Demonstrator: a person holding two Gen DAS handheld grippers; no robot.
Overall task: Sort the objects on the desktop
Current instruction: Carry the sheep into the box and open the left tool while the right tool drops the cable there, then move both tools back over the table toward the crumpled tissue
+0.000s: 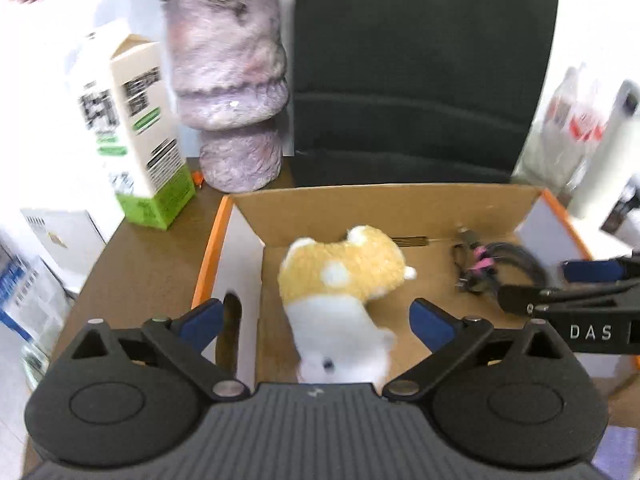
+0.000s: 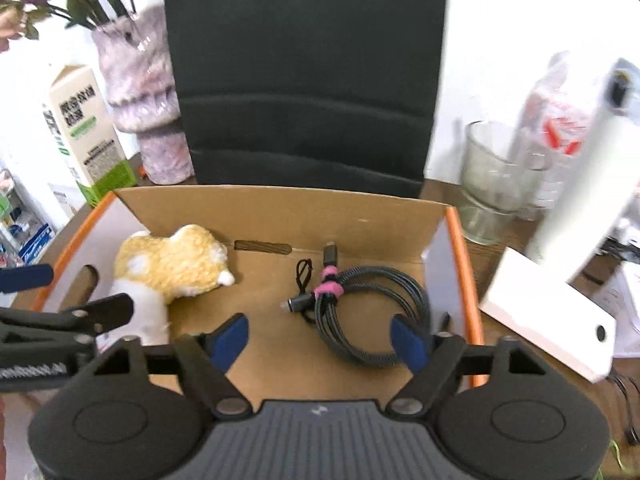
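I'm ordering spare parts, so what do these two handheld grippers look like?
Both match: the left gripper and right gripper have black linkage arms with silver pivot pins, blue finger pads, a ribbed grey body between two round black housings, and white lettering on the side.

Left gripper (image 1: 316,320) and right gripper (image 2: 320,340) both spread, pointing downward.

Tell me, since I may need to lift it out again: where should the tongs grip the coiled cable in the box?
Grip the coiled cable at the pink tie, from above. It lies flat on the floor of the cardboard box, and the tie bunches the strands into one narrow bundle; elsewhere the loops would probably spread.
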